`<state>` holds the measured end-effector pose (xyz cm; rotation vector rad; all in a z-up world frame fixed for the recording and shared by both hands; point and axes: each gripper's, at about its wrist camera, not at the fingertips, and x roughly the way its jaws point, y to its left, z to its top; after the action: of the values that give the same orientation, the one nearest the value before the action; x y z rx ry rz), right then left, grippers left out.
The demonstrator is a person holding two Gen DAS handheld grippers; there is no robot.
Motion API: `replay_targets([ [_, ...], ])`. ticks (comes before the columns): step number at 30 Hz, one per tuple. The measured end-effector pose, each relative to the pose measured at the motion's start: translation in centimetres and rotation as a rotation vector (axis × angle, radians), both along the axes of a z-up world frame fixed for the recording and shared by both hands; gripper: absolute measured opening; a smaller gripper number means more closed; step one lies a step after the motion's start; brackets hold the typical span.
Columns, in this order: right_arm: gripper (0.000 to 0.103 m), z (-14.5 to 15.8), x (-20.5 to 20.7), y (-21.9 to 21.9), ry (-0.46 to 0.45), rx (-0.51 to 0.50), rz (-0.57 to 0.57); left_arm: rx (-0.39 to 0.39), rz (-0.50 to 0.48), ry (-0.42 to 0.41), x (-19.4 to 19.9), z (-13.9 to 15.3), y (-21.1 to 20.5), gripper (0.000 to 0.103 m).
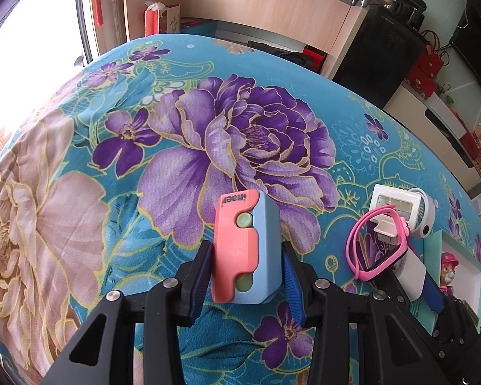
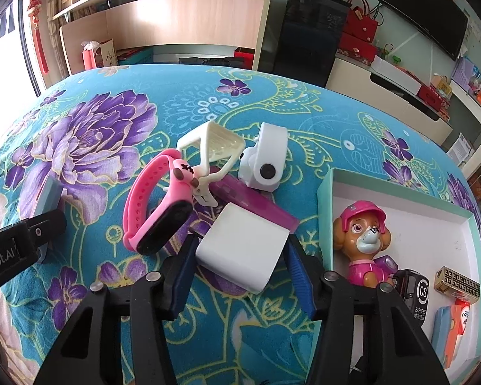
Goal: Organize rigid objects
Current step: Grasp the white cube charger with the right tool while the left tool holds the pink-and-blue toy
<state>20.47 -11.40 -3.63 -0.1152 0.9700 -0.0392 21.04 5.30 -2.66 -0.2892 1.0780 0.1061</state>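
Left claw (image 1: 245,276) grips the pink-and-blue block (image 1: 245,250), lower centre; right claw (image 2: 240,256) brackets the white block (image 2: 242,250), contact uncertain. The box (image 2: 325,189), right, holds the toy pup (image 2: 364,240) and others. The pink watch (image 2: 158,205) and white pieces remain outside.

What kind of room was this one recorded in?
Most likely a home living room. A floral cloth covers the work surface, a flat-screen TV hangs on the wall above a low white cabinet, and red gift bags sit nearby.
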Motion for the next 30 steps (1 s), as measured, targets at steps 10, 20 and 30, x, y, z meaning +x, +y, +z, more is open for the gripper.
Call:
replay_targets([
  [10,0.055,2.5,-1.0,-1.1,-0.056,0.052,-0.02,0.011,-0.024,-0.065,-0.6,2.3,-0.7,0.045],
  [20,0.055,4.5,-2.0,-2.1,-0.095,0.075,-0.031,0.027,-0.047,-0.082,-0.7,2.8,-1.4,0.036],
  [30,0.055,4.3,-2.1,-2.4,-0.08,0.078,-0.034,0.006,-0.015,-0.042,-0.2,1.1,0.0,0.04],
])
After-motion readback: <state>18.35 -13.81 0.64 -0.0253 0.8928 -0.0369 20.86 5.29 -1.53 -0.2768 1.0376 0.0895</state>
